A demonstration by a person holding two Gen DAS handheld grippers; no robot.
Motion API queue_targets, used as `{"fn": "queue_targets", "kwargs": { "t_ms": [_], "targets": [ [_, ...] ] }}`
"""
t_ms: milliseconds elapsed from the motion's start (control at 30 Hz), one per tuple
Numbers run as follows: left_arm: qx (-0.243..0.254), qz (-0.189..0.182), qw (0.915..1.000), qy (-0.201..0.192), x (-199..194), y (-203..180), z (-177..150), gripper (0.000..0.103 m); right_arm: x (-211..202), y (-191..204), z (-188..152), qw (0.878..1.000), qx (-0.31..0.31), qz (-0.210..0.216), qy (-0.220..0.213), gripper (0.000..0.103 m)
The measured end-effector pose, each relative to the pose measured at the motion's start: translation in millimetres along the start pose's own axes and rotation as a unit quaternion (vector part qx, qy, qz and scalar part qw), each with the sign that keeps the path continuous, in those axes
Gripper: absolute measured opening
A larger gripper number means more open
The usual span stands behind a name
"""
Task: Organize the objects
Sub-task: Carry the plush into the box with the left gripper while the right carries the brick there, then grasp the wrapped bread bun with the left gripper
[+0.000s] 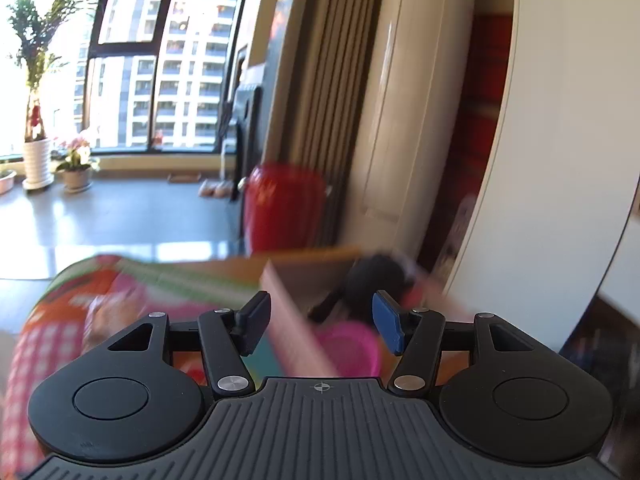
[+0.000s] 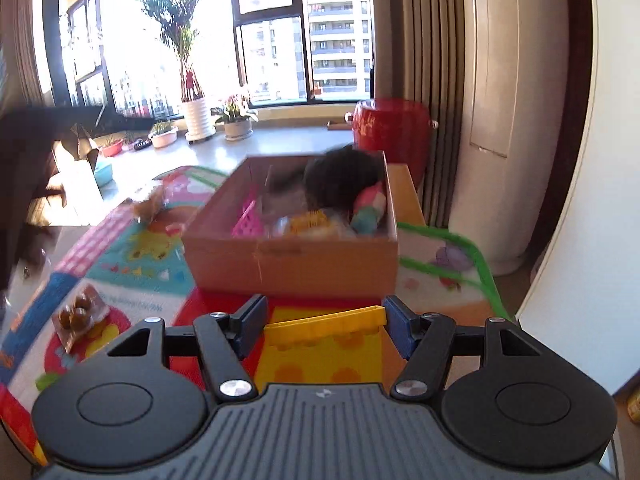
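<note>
Right fingers: clamped on yellow block, just short of box.
Left fingers: apart, empty, over box.
Box: on mat, part filled.
Tip: lift over near wall, release above free gap.

Bright daylight comes through tall dark-framed windows that look out on apartment blocks, and it glares off the grey floor. Potted plants stand along the low sill. A ribbed radiator stands against the cream wall, with a red bin beside it.
</note>
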State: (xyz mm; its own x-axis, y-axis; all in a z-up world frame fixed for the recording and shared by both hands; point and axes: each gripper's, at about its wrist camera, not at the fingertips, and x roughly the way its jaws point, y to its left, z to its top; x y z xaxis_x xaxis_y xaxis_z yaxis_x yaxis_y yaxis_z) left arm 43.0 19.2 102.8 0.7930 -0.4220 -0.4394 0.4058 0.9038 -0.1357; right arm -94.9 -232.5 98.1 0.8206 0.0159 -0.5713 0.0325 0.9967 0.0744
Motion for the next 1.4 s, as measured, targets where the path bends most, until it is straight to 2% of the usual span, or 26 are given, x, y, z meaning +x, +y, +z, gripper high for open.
{"fn": "queue_targets", "kwargs": {
  "t_ms": [167,233,300,400,500,600,767,833,967,1033,1100,1167,1233,1333,1367,1400],
  "targets": [
    [-0.011,0.029,0.9964,0.079,-24.5,24.6,-56.2,0.061,2.6,6.7,71.5,0.998,-0.005,0.010,-0.065,0.064],
    [-0.019,0.038,0.9945,0.095,-33.2,34.3,-68.2,0.061,11.8,7.9,106.4,0.995,0.011,0.024,-0.092,0.066],
    [-0.023,0.048,0.9937,0.099,-45.9,44.4,-72.8,0.061,26.9,7.7,133.9,0.995,0.025,0.031,-0.093,0.096],
    [-0.042,0.061,0.9926,0.096,-63.7,64.7,-75.6,0.061,45.0,7.1,147.5,0.995,0.052,0.018,-0.085,0.098],
    [-0.066,0.080,0.9902,0.094,-62.8,86.1,-74.0,0.061,56.0,8.6,130.2,0.996,0.058,0.018,-0.062,0.102],
    [-0.088,0.089,0.9883,0.087,-53.6,104.2,-71.2,0.061,69.8,19.0,98.5,0.999,0.038,0.009,-0.024,0.102],
    [-0.155,0.094,0.9829,0.034,-24.3,148.1,-36.5,0.061,76.7,43.8,36.3,0.999,-0.032,-0.007,0.020,0.103],
    [-0.192,0.089,0.9769,0.027,-4.2,171.3,-20.0,0.061,77.3,51.2,17.2,0.999,-0.044,-0.005,0.032,0.103],
    [-0.276,0.090,0.9547,0.067,47.7,211.0,-5.4,0.061,80.4,55.0,-8.6,0.998,-0.044,0.004,0.054,0.103],
    [-0.282,0.103,0.9500,0.087,73.2,215.5,-3.0,0.061,87.0,52.8,-8.5,0.997,-0.042,0.008,0.063,0.103],
    [-0.269,0.106,0.9514,0.105,95.5,210.3,-2.5,0.062,88.5,54.2,-12.5,0.997,-0.042,0.013,0.067,0.103],
    [-0.264,0.098,0.9530,0.112,112.1,201.7,-4.6,0.070,89.8,55.2,-11.4,0.996,-0.043,0.023,0.071,0.103],
    [-0.248,0.107,0.9564,0.111,120.2,189.9,-5.4,0.076,89.9,59.2,-12.7,0.995,-0.047,0.033,0.077,0.103],
    [-0.202,0.127,0.9647,0.111,122.8,173.0,-7.3,0.071,89.3,69.1,-18.1,0.993,-0.065,0.042,0.083,0.103],
    [-0.185,0.136,0.9669,0.111,120.4,168.2,-9.1,0.061,89.1,73.4,-20.7,0.993,-0.074,0.044,0.086,0.103],
    [-0.177,0.135,0.9686,0.109,115.8,164.9,-10.8,0.060,89.0,77.8,-23.4,0.992,-0.083,0.045,0.088,0.103]
  ]
}}
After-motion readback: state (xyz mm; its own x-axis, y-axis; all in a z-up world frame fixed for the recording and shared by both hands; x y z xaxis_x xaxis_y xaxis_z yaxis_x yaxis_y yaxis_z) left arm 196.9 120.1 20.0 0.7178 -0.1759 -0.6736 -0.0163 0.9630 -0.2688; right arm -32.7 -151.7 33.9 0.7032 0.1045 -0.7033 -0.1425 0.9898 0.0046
